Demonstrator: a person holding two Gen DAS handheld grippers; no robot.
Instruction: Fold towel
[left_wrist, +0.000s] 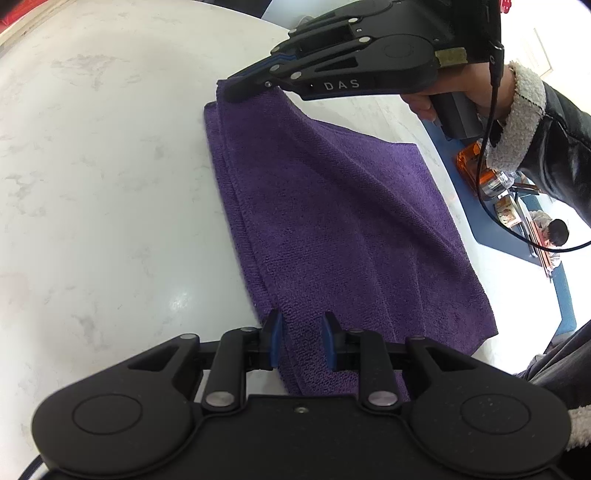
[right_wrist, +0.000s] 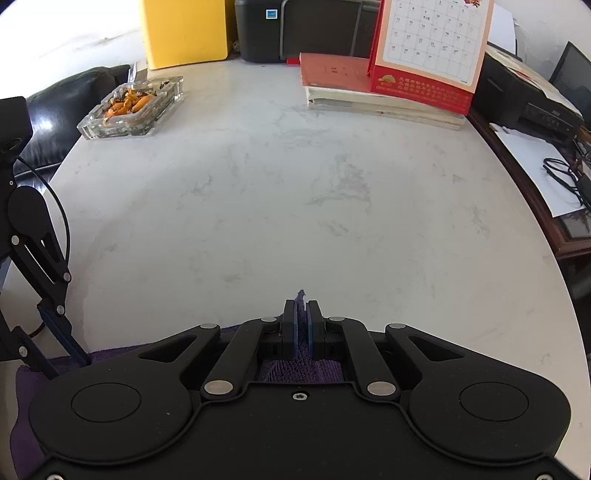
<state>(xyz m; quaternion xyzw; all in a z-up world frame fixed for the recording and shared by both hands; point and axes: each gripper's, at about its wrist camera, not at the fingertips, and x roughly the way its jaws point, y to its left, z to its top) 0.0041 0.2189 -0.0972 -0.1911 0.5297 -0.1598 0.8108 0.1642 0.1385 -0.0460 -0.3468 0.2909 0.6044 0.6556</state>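
Towel: a purple towel (left_wrist: 332, 221) lies on the white marble counter (left_wrist: 110, 184), already doubled, with stacked layered edges along its side away from the person.
Long axis: it runs from the left tool (left_wrist: 301, 341) to the right tool (left_wrist: 240, 90), so each tool sits at one end of that layered edge.
Left tool: its blue pads stand a little apart, straddling the near corner of the towel; the cloth passes between them, but whether they press on it I cannot tell.
Right tool: closed tight on the far corner of the towel; in the right wrist view a tuft of purple cloth pokes out between the pads (right_wrist: 302, 325).
Right hand: the hand (left_wrist: 461, 103) grips the handle, its fleece cuff beyond the towel's far end.
Key relation: both corners of one long edge are under the tools, and the free body of the towel spreads toward the person's side.
Judged step: securing the left corner so both ends can lift together.
Next move needs: an even grip, both ends carried across at the same height.
Away from the towel: an ashtray (right_wrist: 133, 105), books (right_wrist: 369, 92) and a calendar (right_wrist: 428, 48) stand well apart at the counter's far side.
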